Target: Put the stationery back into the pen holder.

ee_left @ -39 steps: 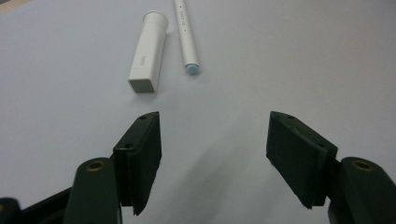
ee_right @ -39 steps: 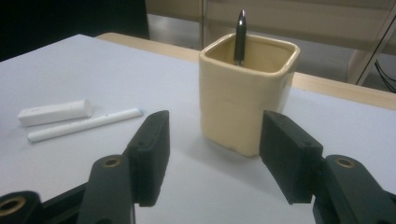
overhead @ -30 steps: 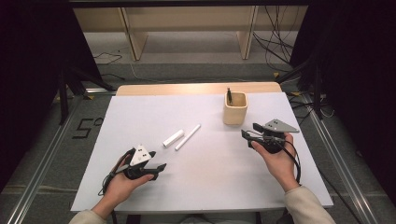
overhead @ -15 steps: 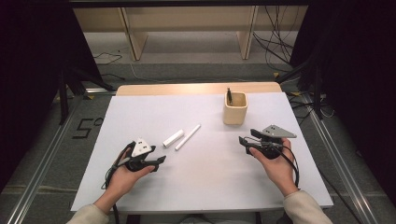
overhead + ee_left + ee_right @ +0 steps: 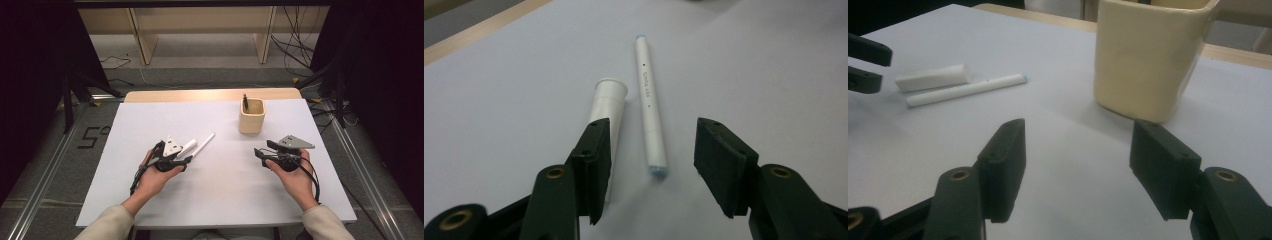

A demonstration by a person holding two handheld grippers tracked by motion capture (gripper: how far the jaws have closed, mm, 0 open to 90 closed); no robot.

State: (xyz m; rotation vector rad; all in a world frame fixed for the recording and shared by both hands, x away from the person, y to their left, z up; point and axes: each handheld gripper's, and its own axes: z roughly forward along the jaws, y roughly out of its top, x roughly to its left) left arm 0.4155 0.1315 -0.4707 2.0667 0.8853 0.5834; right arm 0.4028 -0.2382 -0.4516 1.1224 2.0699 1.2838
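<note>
A white pen [image 5: 650,105] lies on the white table [image 5: 150,200] with its cap [image 5: 607,105] off and beside it. My left gripper [image 5: 651,155] is open; its jaws have just been closing. The pen's near end lies between them, untouched, and the cap's near end is hidden behind the left jaw. In the high view the left gripper [image 5: 186,161] sits at the near ends of the pen [image 5: 204,145] and cap [image 5: 187,147]. My right gripper [image 5: 260,154] stands open and empty, a little short of a cream cup [image 5: 251,116].
The cream cup [image 5: 1148,55] holds a dark pen [image 5: 245,101] and stands just beyond the right gripper [image 5: 1075,160]. The right gripper view has the white pen [image 5: 965,90] and cap [image 5: 933,77] at its left. A wooden strip [image 5: 200,95] borders the table's far edge.
My left hand has moved forward and to the right, up to the pen and cap, and its jaws stand narrower. The right hand has barely shifted.
</note>
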